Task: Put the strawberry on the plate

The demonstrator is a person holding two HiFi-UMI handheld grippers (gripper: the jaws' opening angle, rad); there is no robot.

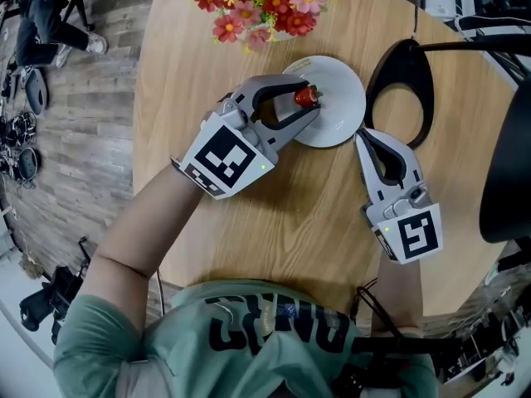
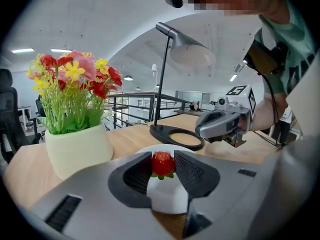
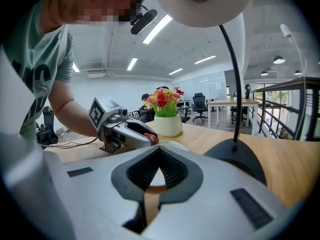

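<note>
A red strawberry (image 1: pixel 305 98) with green leaves is clamped between the jaws of my left gripper (image 1: pixel 309 99), above the left part of the white plate (image 1: pixel 342 106). In the left gripper view the strawberry (image 2: pixel 163 164) sits between the dark pads, with the plate (image 2: pixel 167 196) just beneath it. My right gripper (image 1: pixel 362 134) rests on the table at the plate's right edge, shut with nothing in it. The right gripper view shows its tips (image 3: pixel 159 151) meeting, with the strawberry (image 3: pixel 149 137) and left gripper beyond.
A cream pot of red, pink and yellow flowers (image 1: pixel 264 2) stands behind the plate. A black desk lamp's ring base (image 1: pixel 401 91) lies right of the plate, its arm reaching right. The round wooden table (image 1: pixel 290 214) drops off at left to a wood floor.
</note>
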